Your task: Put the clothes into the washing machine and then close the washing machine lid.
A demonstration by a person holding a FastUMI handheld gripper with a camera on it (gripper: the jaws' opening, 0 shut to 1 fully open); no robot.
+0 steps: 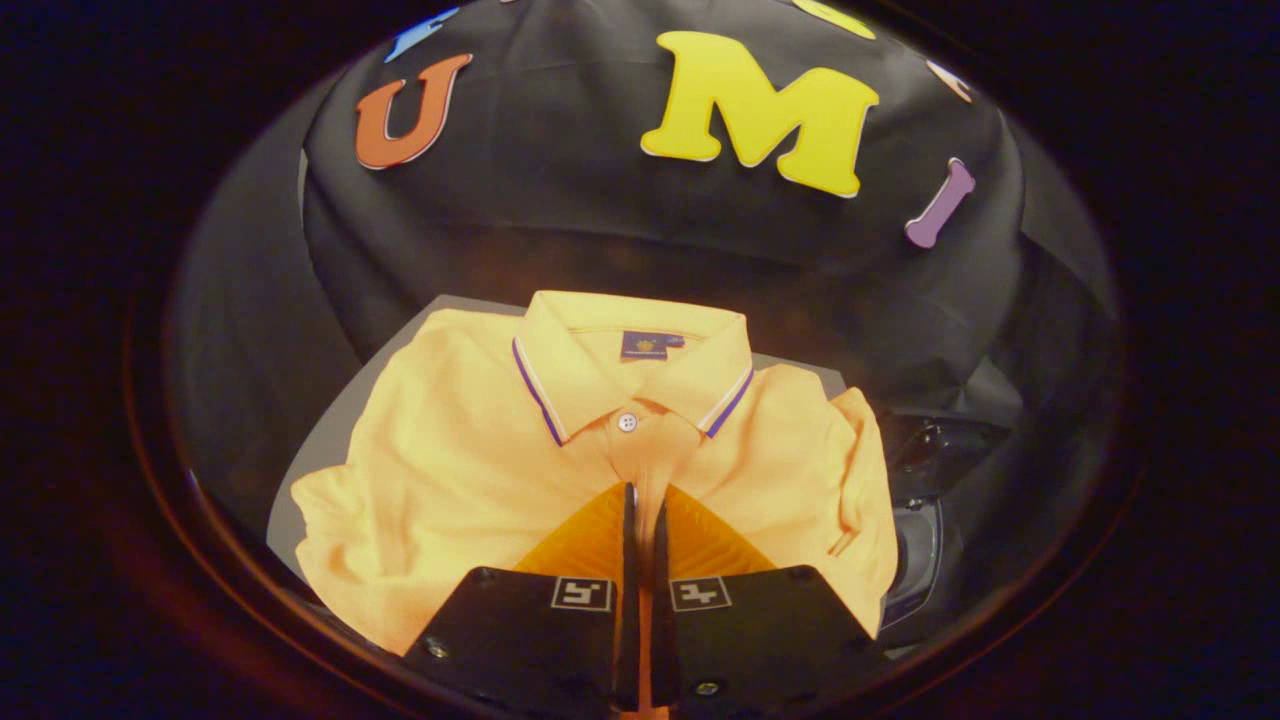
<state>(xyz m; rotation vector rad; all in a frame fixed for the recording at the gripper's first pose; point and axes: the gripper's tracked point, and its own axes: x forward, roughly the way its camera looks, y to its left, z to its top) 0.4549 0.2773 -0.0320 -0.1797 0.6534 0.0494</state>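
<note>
A folded yellow polo shirt (pixel 450 470) with a striped collar (pixel 560 370) and a white button lies on a grey surface (pixel 320 460). My gripper (pixel 645 495) is over the shirt's front, just below the button. Its two fingers (pixel 600 545) stand almost together, and a thin fold of the yellow fabric runs up the narrow gap between them, pinched at the placket. The lower front of the shirt is hidden under the fingers. To the right of the shirt, part of a dark glossy washing machine (pixel 925 500) shows, with a pale rim low down; I cannot tell how its lid stands.
Black cloth (pixel 600 220) hangs as a wall behind the shirt and drapes down both sides. The grey surface ends close to the shirt's left sleeve (pixel 320 510). The machine sits tight against the shirt's right edge.
</note>
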